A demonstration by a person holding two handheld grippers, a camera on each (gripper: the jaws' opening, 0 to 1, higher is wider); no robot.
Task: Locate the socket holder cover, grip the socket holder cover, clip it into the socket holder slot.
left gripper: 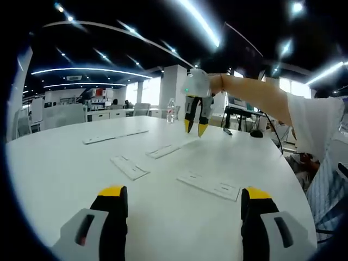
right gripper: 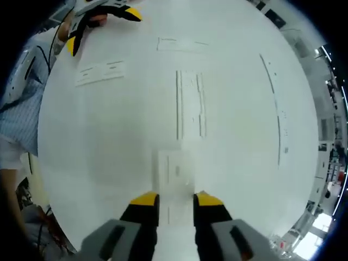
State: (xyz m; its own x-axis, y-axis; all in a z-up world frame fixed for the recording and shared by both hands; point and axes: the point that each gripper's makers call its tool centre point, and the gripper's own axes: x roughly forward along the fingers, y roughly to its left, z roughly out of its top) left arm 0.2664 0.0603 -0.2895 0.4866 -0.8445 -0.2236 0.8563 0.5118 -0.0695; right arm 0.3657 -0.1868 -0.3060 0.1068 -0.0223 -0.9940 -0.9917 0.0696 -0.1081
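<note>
- Socket holder cover [right gripper: 176,171], by my reading the short white strip on the desk [right gripper: 109,163], lies just ahead of the right claw [right gripper: 176,198]; its near end runs between the yellow tips.
- Right claw: jaws are narrowed on either side of the strip. Whether they pinch it or merely straddle it cannot be told; the strip looks flat on the desk.
- Left claw [left gripper: 185,191]: released, jaws wide apart, nothing between them, held low above the desk.
- Beyond the strip, in the right claw's view, a longer white rail with two parallel ridges [right gripper: 190,106] lies in line with it. I judge this the socket holder with its slot, though detail is too faint to confirm.
- Further white strips are scattered beyond: one off to the side [right gripper: 100,72], one far [right gripper: 182,44], a thin long one [right gripper: 274,103].
- Progress: cover located, grip at most beginning. Lifting, carrying to the slot and clipping in all remain.
</note>
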